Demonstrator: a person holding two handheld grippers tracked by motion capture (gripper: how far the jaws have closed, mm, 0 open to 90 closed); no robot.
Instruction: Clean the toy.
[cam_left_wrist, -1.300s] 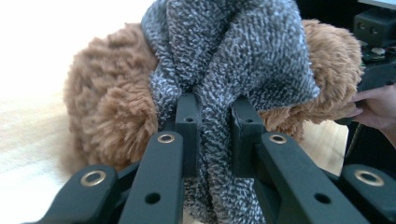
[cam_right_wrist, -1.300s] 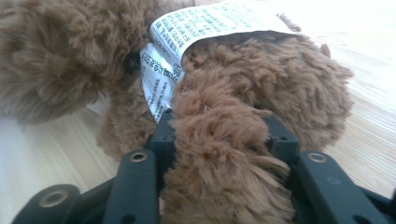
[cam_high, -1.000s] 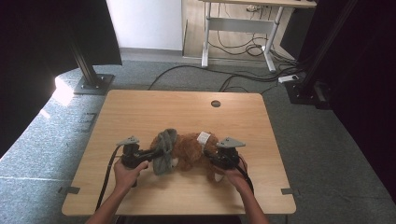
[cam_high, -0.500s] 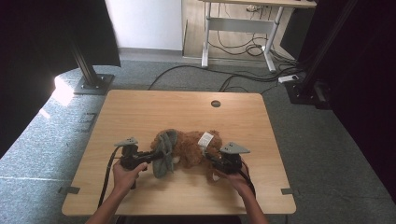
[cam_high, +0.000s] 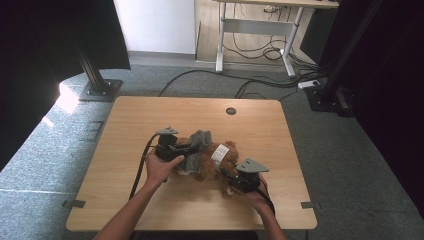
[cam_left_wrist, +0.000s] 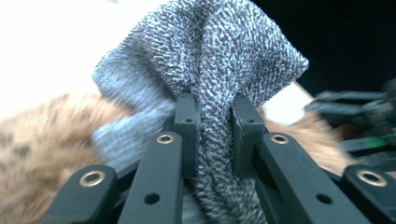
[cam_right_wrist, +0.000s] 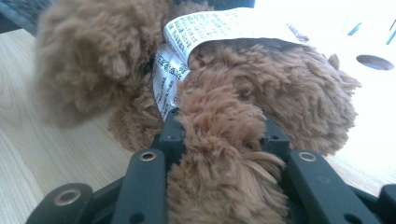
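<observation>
Leftward slides the soft toy (cam_high: 215, 162); left gripper (cam_left_wrist: 212, 128) pinches its grey knit (cam_left_wrist: 210, 56), right gripper (cam_right_wrist: 219, 140) squeezes plush.

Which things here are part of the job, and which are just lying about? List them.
In the job:
- fluffy brown plush toy with white label, held by the right gripper
- grey knitted garment, pinched by the left gripper

Lying about:
- black cables on the floor
- white-legged desk behind
</observation>
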